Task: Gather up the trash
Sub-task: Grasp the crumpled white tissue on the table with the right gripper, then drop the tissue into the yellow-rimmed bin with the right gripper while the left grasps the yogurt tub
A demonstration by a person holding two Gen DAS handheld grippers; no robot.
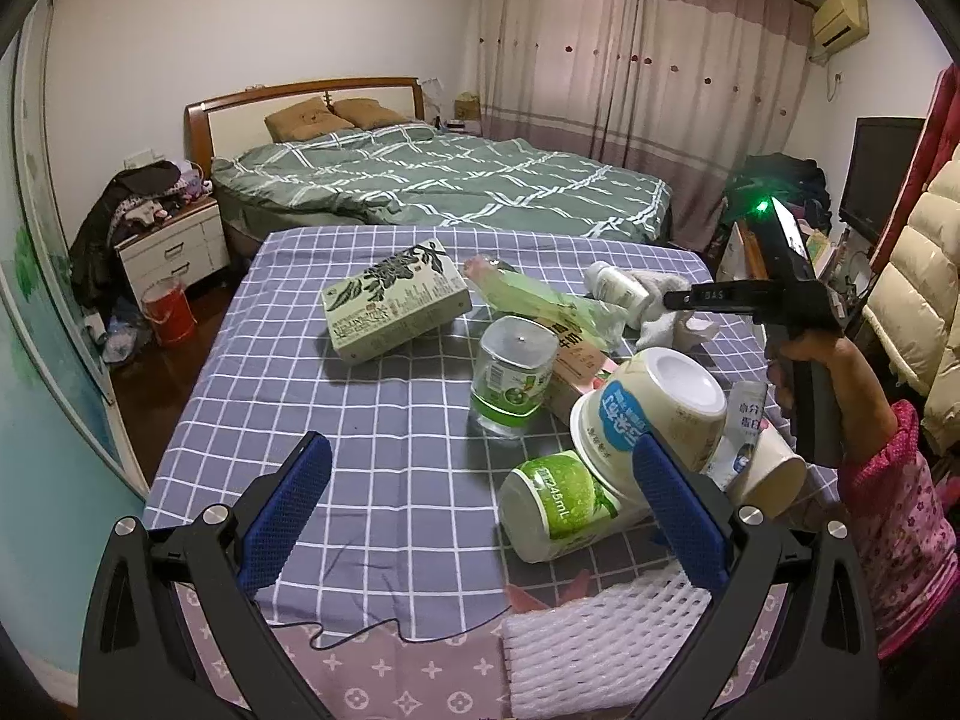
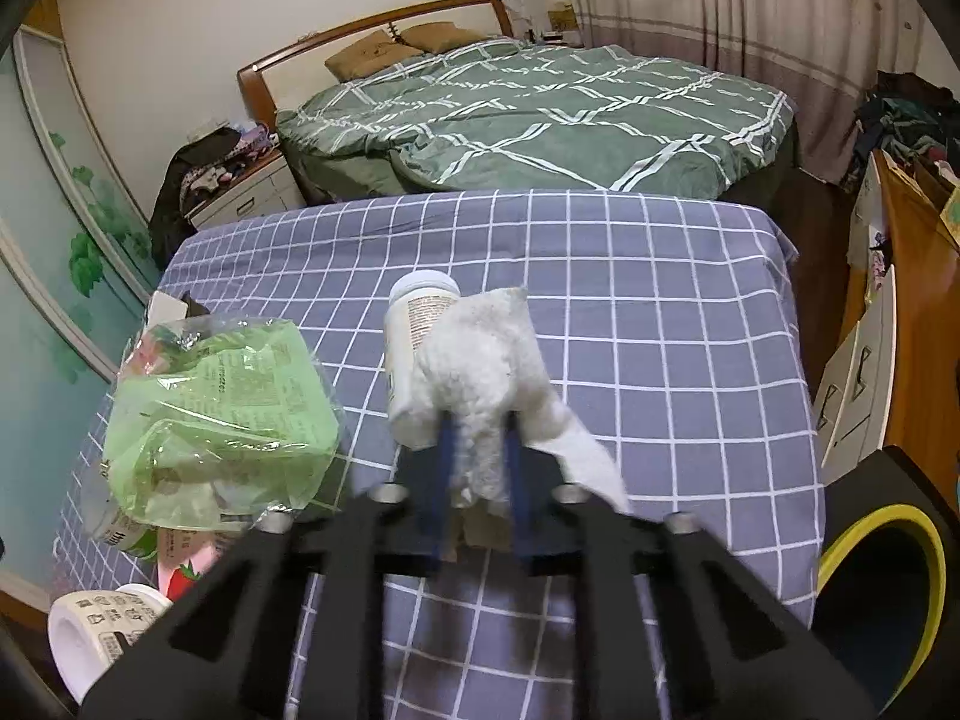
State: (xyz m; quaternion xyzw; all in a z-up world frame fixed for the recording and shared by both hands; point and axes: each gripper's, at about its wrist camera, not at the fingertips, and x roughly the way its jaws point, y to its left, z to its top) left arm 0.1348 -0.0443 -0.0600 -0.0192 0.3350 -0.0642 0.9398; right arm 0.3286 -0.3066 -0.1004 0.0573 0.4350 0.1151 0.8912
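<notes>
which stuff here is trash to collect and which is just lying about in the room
Trash on the checked table:
- white fluffy rag, pinched in the right claw
- small white bottle
- green plastic bag
- green-and-white carton
- clear plastic bottle
- white yogurt tub
- green 245 mL cup
- paper cup
- foam net

Just lying about:
- bed
- nightstand
- red bucket
- curtains

We see the trash clustered toward one side of the checked cloth. A green-and-cream carton (image 1: 396, 300) lies flat, apart from the rest. A crumpled green plastic bag (image 2: 219, 414) rests beside a small white bottle (image 2: 414, 354) lying on its side. A fluffy white rag (image 2: 480, 384) touches that bottle. Nearer, a clear bottle with a green label (image 1: 513, 375), a white tub (image 1: 654, 414) tipped over, a green-labelled cup (image 1: 558, 504) and a paper cup (image 1: 768, 471) crowd together.
</notes>
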